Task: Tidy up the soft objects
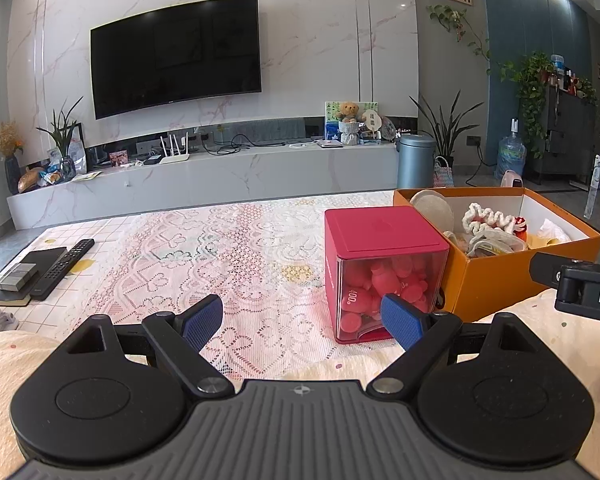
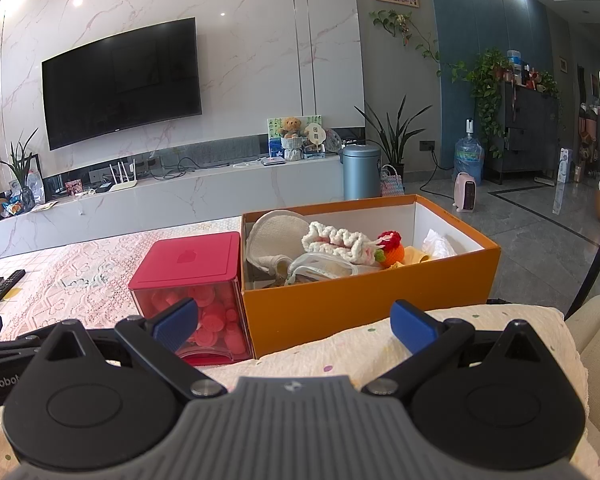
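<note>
An orange cardboard box point(image 2: 364, 300) stands on the lace-covered table and holds soft things: a round cream pad point(image 2: 274, 232), a white crocheted piece point(image 2: 332, 240), a red and orange knitted toy point(image 2: 392, 250) and clear plastic bags point(image 2: 320, 270). The box also shows in the left wrist view point(image 1: 496, 276). A red cube box point(image 1: 380, 272) with a clear front, full of pink sponges, stands against its left side point(image 2: 196, 284). My left gripper point(image 1: 302, 320) is open and empty, low over the table before the red cube. My right gripper point(image 2: 296, 326) is open and empty, in front of the orange box.
A cream dotted cloth point(image 2: 440, 336) lies at the near table edge. A remote control point(image 1: 62, 268), a dark notebook and a small grey box lie at the far left. Beyond the table are a TV console point(image 1: 220, 180) and a blue bin point(image 1: 416, 160).
</note>
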`<state>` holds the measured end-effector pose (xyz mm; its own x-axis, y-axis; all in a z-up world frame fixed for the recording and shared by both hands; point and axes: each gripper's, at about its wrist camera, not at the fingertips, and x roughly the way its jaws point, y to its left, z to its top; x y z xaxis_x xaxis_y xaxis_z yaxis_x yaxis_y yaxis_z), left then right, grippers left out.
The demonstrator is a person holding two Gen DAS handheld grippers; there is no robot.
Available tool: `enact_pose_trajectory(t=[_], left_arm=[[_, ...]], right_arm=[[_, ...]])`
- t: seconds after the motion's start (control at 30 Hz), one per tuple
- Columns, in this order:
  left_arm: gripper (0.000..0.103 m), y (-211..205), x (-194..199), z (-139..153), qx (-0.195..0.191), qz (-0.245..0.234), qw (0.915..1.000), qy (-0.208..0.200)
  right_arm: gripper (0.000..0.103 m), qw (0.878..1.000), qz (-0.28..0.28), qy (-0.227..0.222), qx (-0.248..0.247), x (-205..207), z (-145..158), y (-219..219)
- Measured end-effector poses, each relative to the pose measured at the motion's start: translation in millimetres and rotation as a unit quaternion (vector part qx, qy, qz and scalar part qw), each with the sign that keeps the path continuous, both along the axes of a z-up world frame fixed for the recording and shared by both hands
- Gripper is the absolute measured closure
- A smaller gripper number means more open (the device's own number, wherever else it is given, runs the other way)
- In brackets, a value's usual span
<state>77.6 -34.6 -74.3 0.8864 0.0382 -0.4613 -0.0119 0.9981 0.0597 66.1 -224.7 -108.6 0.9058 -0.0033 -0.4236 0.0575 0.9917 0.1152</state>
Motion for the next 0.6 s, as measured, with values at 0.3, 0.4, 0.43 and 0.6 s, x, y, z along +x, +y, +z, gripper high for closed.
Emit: enact_pose_trajectory(t=[0.3, 0.4, 0.43, 0.6], left_arm=[[0.0, -0.4, -1.4, 2.8, -0.004, 0.001, 1.0, -0.002], [0.0, -1.7, -2.8, 5.1, -0.007, 0.002, 1.0, -0.005], [0.0, -2.2, -3.1, 5.5, -0.006, 0.002, 1.0, -0.006], [0.0, -3.1, -4.5, 7.2, -0.008, 0.005, 0.9999, -0.012]], right_arm=[[0.003, 1.0, 0.0, 0.0, -0.002, -0.4, 1.2, -1.2], [0.003, 1.0, 0.0, 0.0, -0.002, -0.3, 1.1, -1.1], [0.003, 1.0, 0.0, 0.0, -0.002, -0.3, 1.1, -0.9], [0.003, 1.0, 0.001, 0.0, -0.003, -0.8, 2.1, -2.0]])
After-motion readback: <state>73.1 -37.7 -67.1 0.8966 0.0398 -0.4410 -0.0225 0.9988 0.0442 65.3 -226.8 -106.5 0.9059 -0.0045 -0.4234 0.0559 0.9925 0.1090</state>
